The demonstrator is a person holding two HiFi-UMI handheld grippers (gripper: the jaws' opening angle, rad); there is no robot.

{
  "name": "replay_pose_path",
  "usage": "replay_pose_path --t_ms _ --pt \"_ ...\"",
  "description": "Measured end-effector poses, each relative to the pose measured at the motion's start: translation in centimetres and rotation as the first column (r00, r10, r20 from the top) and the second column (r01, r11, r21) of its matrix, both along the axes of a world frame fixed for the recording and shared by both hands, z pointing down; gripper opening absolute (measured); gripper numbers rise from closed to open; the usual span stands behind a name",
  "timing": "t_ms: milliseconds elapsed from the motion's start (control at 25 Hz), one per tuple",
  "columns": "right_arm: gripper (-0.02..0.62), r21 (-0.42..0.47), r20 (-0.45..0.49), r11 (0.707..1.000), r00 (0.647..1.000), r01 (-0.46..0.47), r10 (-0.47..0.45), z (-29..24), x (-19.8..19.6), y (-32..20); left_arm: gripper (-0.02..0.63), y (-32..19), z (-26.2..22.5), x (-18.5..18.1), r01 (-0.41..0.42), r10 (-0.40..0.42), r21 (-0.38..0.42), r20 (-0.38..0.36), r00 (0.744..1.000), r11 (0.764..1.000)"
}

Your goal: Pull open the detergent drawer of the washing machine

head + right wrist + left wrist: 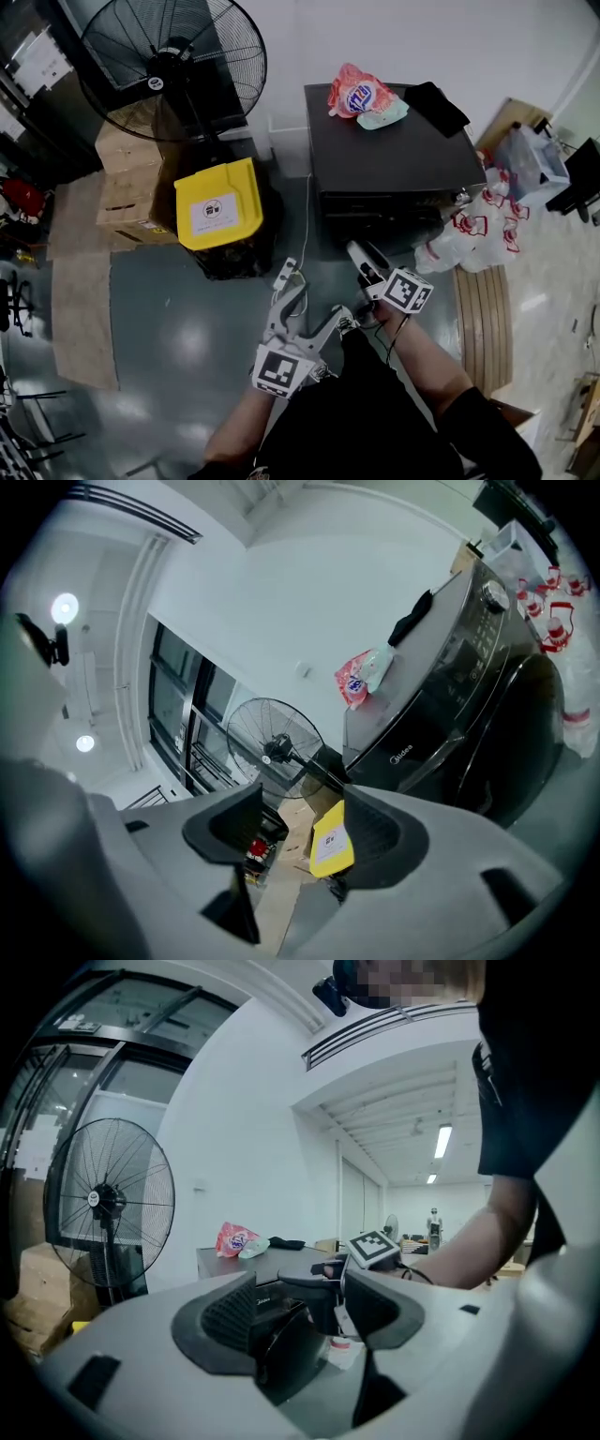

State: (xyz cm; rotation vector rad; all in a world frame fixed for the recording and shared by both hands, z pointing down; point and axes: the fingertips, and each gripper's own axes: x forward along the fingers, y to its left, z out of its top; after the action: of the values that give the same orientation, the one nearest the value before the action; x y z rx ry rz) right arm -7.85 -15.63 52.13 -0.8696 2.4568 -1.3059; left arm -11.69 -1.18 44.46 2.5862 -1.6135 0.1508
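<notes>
**Left gripper** [300, 1302]: your jaws stand apart and hold nothing. Through the gap you see the washing machine's dark front and your other gripper. In the head view the left gripper [319, 305] hangs over the grey floor [178, 328], back from the machine.

**Right gripper** [300, 832]: your jaws stand apart and are empty, and only the yellow bin lid [330, 841] shows between them. In the head view the right gripper [367, 267] is just in front of the machine's front face and does not touch it.

**Washing machine** [394, 150]: black front-loader against the white wall.

**Detergent drawer** [408, 752]: in the top band of the front, at the end away from the control knob [492, 592]. It carries the maker's name and lies flush and shut, with neither gripper on it.

**On the machine's top:**
- red-and-white detergent bag [354, 94]
- black cloth [436, 105]

**To the machine's left:**
- yellow bin lid [218, 204]
- cardboard boxes [131, 183]
- pedestal fan [173, 56]

**On the floor between the grippers and the bin:** white power strip [286, 274].

**To the machine's right:**
- white plastic bags with red print [473, 234]
- wooden slats [483, 319]
</notes>
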Motion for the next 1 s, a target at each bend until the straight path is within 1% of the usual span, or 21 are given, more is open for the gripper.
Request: replay_pose_path --t_ms 120,200,320,360,440,520,600,680,720,880,1000 --pt "0.307 -0.044 0.027 0.999 1.000 0.015 -0.014 1.6 -0.3 -2.0 0.270 -2.1 0.5 0.0 0.015 -0.015 -0.017 -0.001 1.000 1.000" --pt "0.320 -0.080 0.064 0.997 0.998 0.019 -0.014 2.5 -0.4 -3.5 0.270 -3.6 1.0 0.2 0.019 -0.019 -0.028 0.001 1.000 0.999" --pt "0.335 -0.195 0.111 0.981 0.993 -0.003 0.026 4.6 -0.3 -5.4 0.269 -5.7 1.8 0.4 0.025 -0.024 -0.046 0.004 1.000 0.999" --pt "0.337 -0.204 0.117 0.979 0.993 -0.005 0.029 5.2 -0.3 -6.3 0.270 -6.4 1.9 0.5 0.026 -0.026 -0.054 0.003 1.000 0.998" --pt "0.344 -0.190 0.128 0.982 0.992 0.003 0.022 6.0 -0.4 -7.9 0.270 -7.7 2.0 0.7 0.027 -0.027 -0.083 -0.005 1.000 0.996" --pt "0.350 -0.203 0.142 0.979 0.989 0.005 0.025 6.9 -0.5 -9.3 0.270 -9.0 2.2 1.0 0.029 -0.030 -0.108 -0.014 0.999 0.994" --pt "0.354 -0.269 0.153 0.963 0.987 -0.011 0.054 8.2 -0.4 -10.2 0.269 -10.2 2.7 1.4 0.025 -0.027 -0.118 -0.010 1.000 0.993" --pt "0.359 -0.355 0.151 0.934 0.983 -0.041 0.101 9.8 -0.1 -10.8 0.269 -11.2 3.2 1.8 0.020 -0.020 -0.125 -0.005 1.000 0.992" --pt "0.359 -0.374 0.153 0.926 0.982 -0.050 0.115 10.4 0.1 -11.1 0.270 -11.6 3.4 2.0 0.019 -0.020 -0.129 -0.008 1.000 0.991" --pt "0.366 -0.370 0.206 0.928 0.971 -0.038 0.122 11.8 -0.2 -13.0 0.270 -13.4 4.1 2.2 0.025 -0.029 -0.149 -0.026 0.999 0.989" --pt "0.392 -0.412 0.200 0.910 0.970 -0.045 0.138 12.7 -0.3 -13.7 0.270 -14.3 4.8 2.2 0.032 -0.037 -0.164 -0.032 0.999 0.986"
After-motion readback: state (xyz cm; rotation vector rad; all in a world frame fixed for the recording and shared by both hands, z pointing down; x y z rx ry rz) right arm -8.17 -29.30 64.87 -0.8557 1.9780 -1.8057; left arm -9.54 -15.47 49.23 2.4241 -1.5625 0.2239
